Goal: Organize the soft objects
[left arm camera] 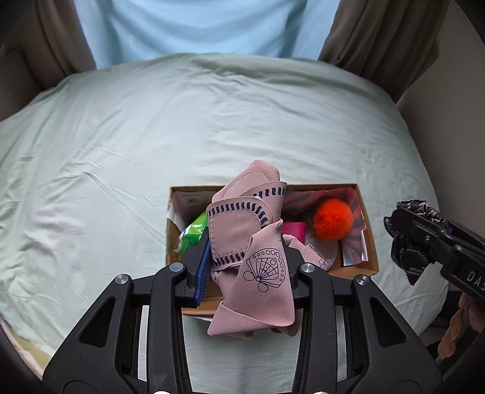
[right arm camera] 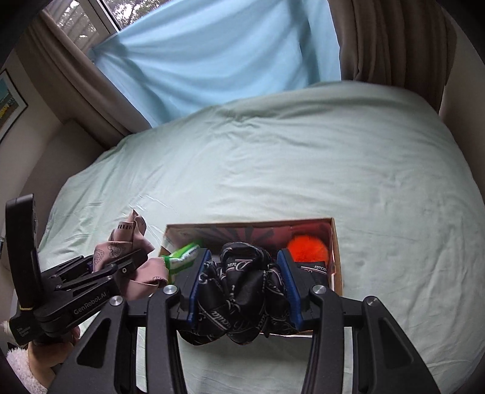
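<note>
My left gripper (left arm camera: pixel 245 242) is shut on a bunched pink scarf (left arm camera: pixel 242 230) with dark stitching and a fan print, held above the near left part of an open cardboard box (left arm camera: pixel 368 242). It also shows at the left of the right wrist view (right arm camera: pixel 133 257). My right gripper (right arm camera: pixel 242 272) is shut on a crumpled black scarf (right arm camera: pixel 242 291) with white script, over the box's (right arm camera: pixel 338 257) near edge. In the box lie an orange pompom (left arm camera: pixel 332 219), a green packet (left arm camera: pixel 192 233), a pink item (left arm camera: pixel 293 229) and striped cloth (left arm camera: pixel 354 239).
The box sits on a bed with a pale green sheet (left arm camera: pixel 151 136). A light blue curtain (left arm camera: pixel 197 27) and brown drapes (left arm camera: pixel 379 39) hang behind the bed. The right gripper with the black scarf shows at the right edge of the left wrist view (left arm camera: pixel 418 233).
</note>
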The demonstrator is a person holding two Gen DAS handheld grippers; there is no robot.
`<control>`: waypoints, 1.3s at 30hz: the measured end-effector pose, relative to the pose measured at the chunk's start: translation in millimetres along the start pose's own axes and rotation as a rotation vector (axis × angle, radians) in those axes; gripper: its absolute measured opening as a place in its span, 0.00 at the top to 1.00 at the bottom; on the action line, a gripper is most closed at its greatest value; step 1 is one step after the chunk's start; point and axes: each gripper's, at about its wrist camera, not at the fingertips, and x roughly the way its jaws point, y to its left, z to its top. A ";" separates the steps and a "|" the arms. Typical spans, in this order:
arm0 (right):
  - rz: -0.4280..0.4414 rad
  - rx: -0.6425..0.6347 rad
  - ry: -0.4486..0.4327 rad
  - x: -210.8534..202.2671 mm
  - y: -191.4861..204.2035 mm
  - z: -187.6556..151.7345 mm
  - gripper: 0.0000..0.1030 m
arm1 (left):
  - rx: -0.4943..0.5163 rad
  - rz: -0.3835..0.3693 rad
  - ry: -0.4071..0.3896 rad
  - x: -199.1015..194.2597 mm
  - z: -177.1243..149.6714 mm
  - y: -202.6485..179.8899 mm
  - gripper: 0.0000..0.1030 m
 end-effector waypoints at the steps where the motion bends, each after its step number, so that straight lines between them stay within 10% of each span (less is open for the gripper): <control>1: -0.008 0.004 0.014 7.0 -1.6 -0.1 0.60 | 0.004 -0.001 0.012 7.7 1.5 -1.2 0.68; 17: -0.071 0.041 0.206 93.7 -33.5 -15.0 0.60 | 0.100 -0.013 0.164 97.3 37.0 -14.9 0.68; 19: -0.082 0.025 0.216 97.2 -32.6 -16.3 0.58 | 0.088 -0.039 0.186 102.2 39.1 -13.9 0.61; 23: -0.067 -0.014 0.248 105.2 -28.2 -21.5 0.43 | 0.076 -0.055 0.208 102.9 44.0 -12.4 0.01; 27: -0.065 -0.044 0.267 108.0 -24.7 -31.1 0.08 | 0.065 -0.054 0.199 94.3 49.2 -6.6 0.00; 39: -0.096 -0.029 0.172 65.1 -18.0 -37.5 0.07 | 0.018 -0.049 0.103 27.4 33.9 6.4 0.00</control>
